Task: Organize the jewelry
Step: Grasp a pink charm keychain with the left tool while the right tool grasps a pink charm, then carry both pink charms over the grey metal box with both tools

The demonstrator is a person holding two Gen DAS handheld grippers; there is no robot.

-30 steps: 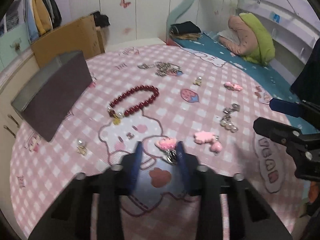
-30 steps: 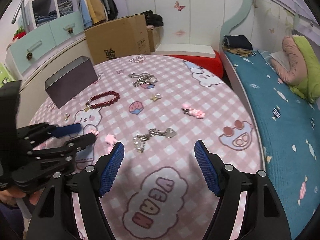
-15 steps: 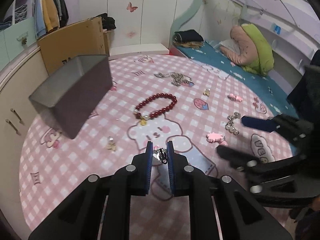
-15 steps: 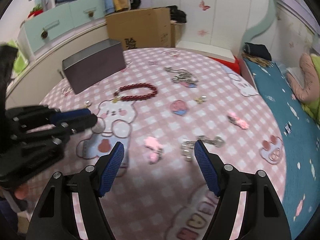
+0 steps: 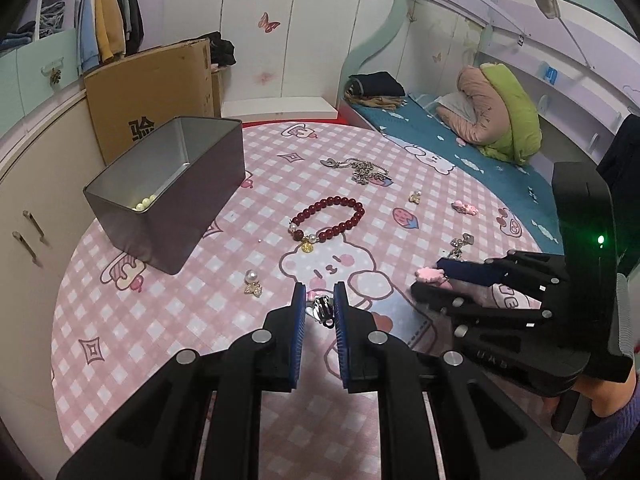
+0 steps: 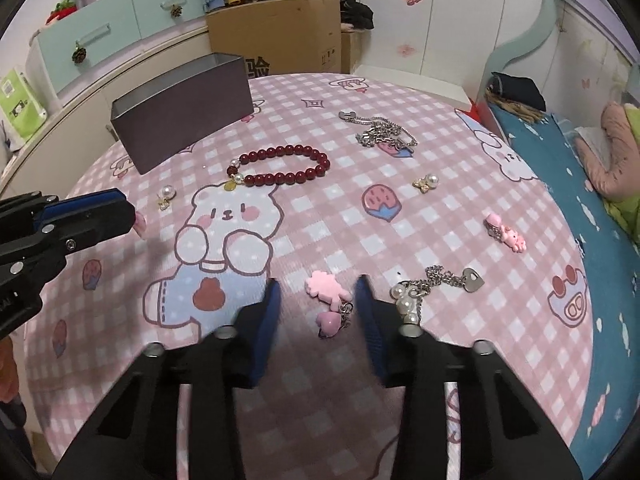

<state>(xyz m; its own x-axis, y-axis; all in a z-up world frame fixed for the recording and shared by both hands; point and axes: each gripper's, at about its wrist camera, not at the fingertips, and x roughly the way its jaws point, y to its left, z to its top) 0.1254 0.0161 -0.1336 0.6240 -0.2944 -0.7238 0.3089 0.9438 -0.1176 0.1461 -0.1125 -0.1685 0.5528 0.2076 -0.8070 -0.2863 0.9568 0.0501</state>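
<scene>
My left jaws (image 5: pixel 320 300) are clenched on a small silver-clasped charm (image 5: pixel 322 307), lifted clear of the desk (image 5: pixel 224 280). My right jaws (image 6: pixel 318 282) have just been closing, with the pink flower charm (image 6: pixel 325 289) between them. It lies flat on the desk, and in the right wrist view a gap shows on either side, so I judge the pads are not yet pressing.

Step in hand: pinching this charm for the grey tin box (image 5: pixel 168 196), which stands open at the far left of the desk with pale beads (image 5: pixel 144 203) in it.

To do it well, I should centre the pads on the flower body rather than its dangling heart and ring. The tips should stay low against the cloth. The pearl chain (image 6: pixel 408 294) just beside my right finger must stay out of the pinch.
</scene>
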